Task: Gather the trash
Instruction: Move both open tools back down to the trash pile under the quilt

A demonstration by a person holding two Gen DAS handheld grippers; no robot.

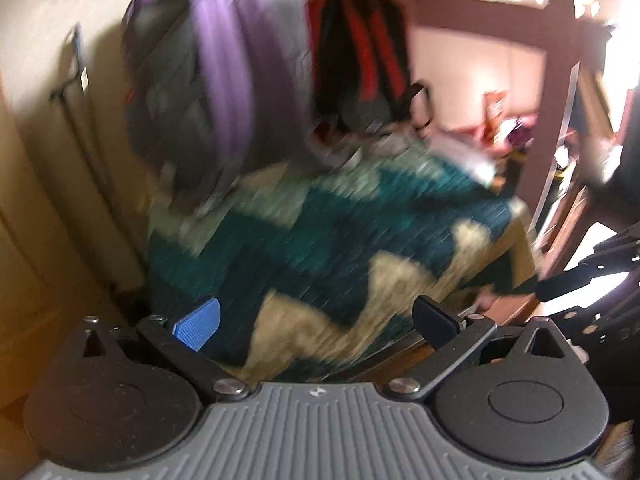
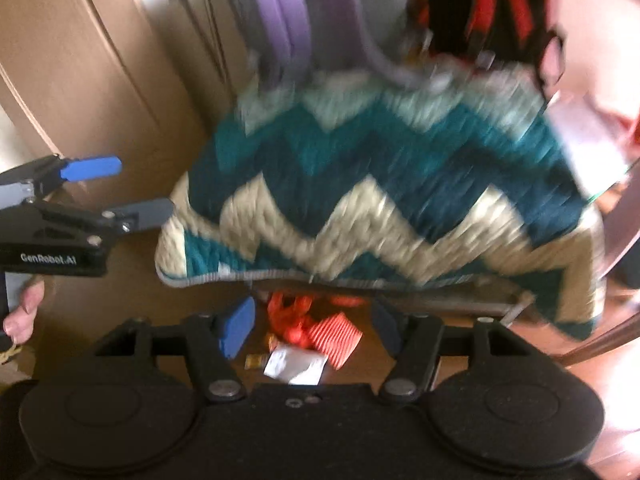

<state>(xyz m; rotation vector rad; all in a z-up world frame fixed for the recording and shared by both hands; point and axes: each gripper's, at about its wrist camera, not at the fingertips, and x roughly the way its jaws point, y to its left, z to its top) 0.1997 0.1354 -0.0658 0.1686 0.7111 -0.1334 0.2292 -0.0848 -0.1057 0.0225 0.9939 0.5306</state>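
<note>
Trash lies on the wooden floor under the blanket's edge in the right wrist view: an orange-red plastic bag (image 2: 294,318), a red-and-white striped wrapper (image 2: 338,334), a silver-white packet (image 2: 296,364) and a small yellow wrapper (image 2: 256,360). My right gripper (image 2: 312,326) hovers above this pile, open, its jaws framing the litter without touching it. My left gripper (image 2: 146,186) is off to the left, open and holding nothing. In its own view the left gripper (image 1: 316,320) points at the blanket, and no trash shows there.
A teal and cream zigzag blanket (image 2: 360,184) drapes over a low seat. A purple-grey backpack (image 1: 216,80) and a red-black backpack (image 1: 360,52) stand behind it. Tan cupboard doors (image 2: 80,60) are at the left. A hand (image 2: 22,316) holds the left gripper.
</note>
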